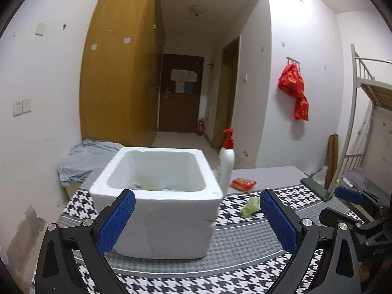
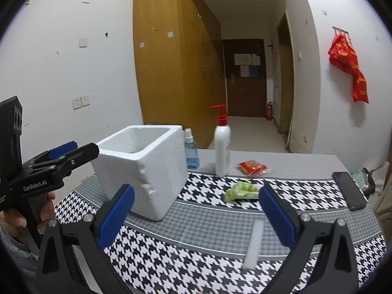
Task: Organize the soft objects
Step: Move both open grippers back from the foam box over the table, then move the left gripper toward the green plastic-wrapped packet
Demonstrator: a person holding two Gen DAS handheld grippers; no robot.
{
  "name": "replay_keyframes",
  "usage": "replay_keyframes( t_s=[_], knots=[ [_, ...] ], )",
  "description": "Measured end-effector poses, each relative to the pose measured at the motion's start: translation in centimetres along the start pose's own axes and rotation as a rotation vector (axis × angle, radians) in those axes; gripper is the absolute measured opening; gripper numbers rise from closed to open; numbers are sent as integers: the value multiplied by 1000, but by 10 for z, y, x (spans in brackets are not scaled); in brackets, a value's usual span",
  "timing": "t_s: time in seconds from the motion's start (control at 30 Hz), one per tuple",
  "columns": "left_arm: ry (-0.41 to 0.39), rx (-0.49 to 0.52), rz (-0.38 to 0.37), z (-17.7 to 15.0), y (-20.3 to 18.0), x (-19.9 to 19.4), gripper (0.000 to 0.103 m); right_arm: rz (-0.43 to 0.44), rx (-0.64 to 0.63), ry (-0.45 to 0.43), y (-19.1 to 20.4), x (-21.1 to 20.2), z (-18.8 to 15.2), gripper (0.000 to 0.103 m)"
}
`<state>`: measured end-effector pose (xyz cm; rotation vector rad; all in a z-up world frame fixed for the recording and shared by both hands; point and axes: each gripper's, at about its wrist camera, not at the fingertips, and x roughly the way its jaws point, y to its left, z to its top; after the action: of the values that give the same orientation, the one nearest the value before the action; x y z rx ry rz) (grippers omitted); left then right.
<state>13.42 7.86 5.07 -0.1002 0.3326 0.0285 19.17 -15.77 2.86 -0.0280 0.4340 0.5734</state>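
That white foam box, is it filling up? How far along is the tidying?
Partly done. The foam box already holds a few soft items at its bottom, bluish and pale green. Nothing is in hand: the left gripper and right gripper are both open and empty. Still out on the checked cloth are the green packet, the red packet and a white foam strip.

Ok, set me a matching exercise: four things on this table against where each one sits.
Things:
1. foam box
2. pump bottle
3. phone
4. foam strip

Places:
A. far right edge of the cloth
B. near edge, between the right gripper fingers in its camera view
C. left part of the cloth, a blue spray bottle behind it
D. upright just beyond the cloth's far edge, left of the red packet

Pairs: 1-C, 2-D, 3-A, 4-B
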Motion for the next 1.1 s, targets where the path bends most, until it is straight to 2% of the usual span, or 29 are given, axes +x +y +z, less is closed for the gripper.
replay_keyframes(
  t_s=[0.53, 1.1],
  knots=[
    [30, 50, -78, -4, -40, 13, 102, -106, 52, -20, -39, -26, -11, 103],
    [89, 117, -164, -13, -89, 42, 102, -211, 123, 6, -81, -41, -30, 103]
  ],
)
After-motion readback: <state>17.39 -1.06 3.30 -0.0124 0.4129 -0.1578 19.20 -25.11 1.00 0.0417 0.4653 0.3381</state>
